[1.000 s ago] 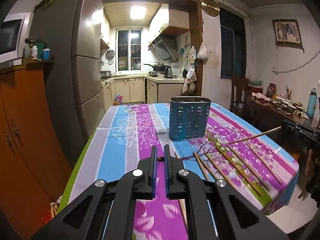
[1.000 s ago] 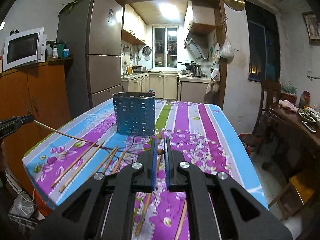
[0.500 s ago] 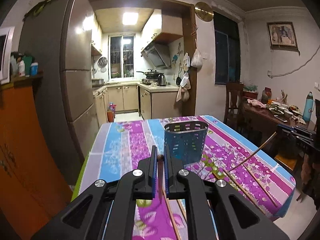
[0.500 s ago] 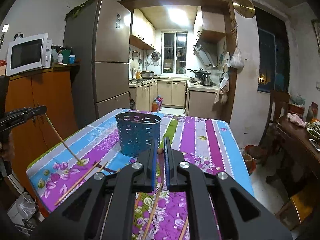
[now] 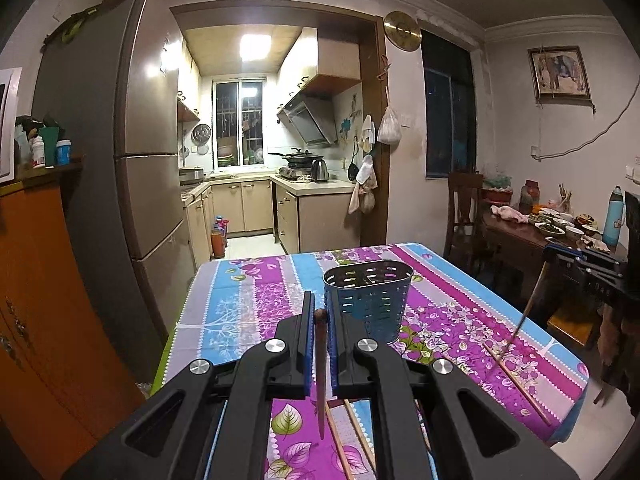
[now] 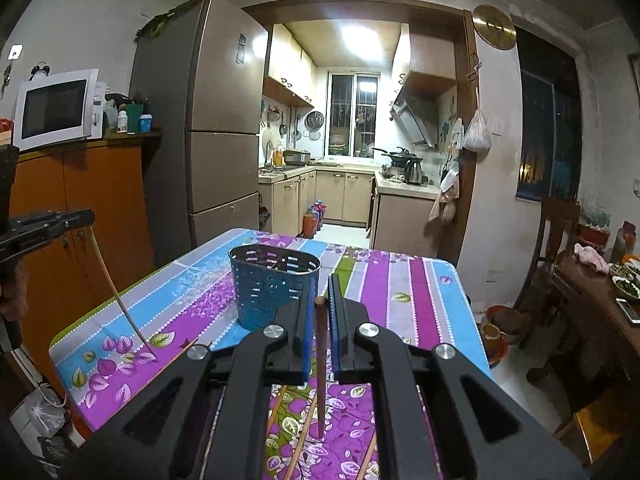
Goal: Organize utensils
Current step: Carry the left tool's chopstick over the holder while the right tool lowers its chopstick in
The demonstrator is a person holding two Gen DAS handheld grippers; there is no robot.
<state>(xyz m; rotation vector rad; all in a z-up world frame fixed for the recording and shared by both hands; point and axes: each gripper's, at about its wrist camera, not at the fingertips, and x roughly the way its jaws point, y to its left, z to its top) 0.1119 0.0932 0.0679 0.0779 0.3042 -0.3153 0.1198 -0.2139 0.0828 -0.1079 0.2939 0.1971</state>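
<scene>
Chopsticks hang from both tools above the striped table point(image 5: 248, 312). The left gripper point(image 5: 319, 320) has its jaws narrowed on 1 dark chopstick point(image 5: 321, 376), which points down toward the cloth; in the right wrist view the same tool shows at the far left edge with a pale stick drooping to the table. The right gripper point(image 6: 320, 308) likewise pinches 1 brown chopstick point(image 6: 320, 368), tip down. The blue perforated holder point(image 5: 367, 300) stands upright mid-table, just beyond both sets of fingers, right of the left tool and left of the right one. Loose chopsticks point(image 5: 516, 380) lie flat on the near cloth.
</scene>
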